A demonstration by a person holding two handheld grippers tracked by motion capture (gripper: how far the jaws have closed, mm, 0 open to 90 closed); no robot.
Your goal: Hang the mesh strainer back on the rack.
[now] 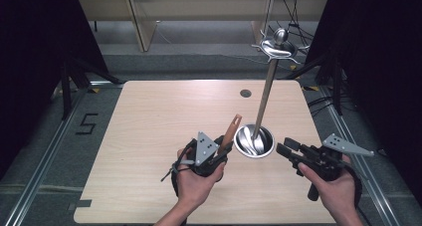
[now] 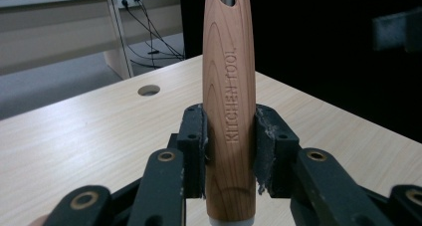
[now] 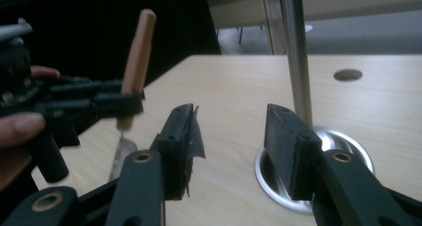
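Observation:
A wooden handle (image 1: 232,129) marked "KITCHEN TOOL" (image 2: 230,86) stands upright between the pads of my left gripper (image 1: 225,147), which is shut on it. In the right gripper view the same handle (image 3: 138,52) tilts up from the left gripper (image 3: 124,99), with a blurred silvery part (image 3: 122,154) hanging below. My right gripper (image 1: 286,147) is open and holds nothing; its fingers (image 3: 174,141) stand just before the round metal base (image 3: 343,141) of a utensil stand. The stand's pole (image 1: 265,96) rises from that base (image 1: 267,150) to hooks (image 1: 278,47) at the top.
The light wooden table (image 1: 164,116) has a small round hole (image 1: 245,93) near its far edge. A shiny utensil hangs on the stand's hooks, and others lie in the base. Dark curtains flank the table; cables and desks stand beyond it.

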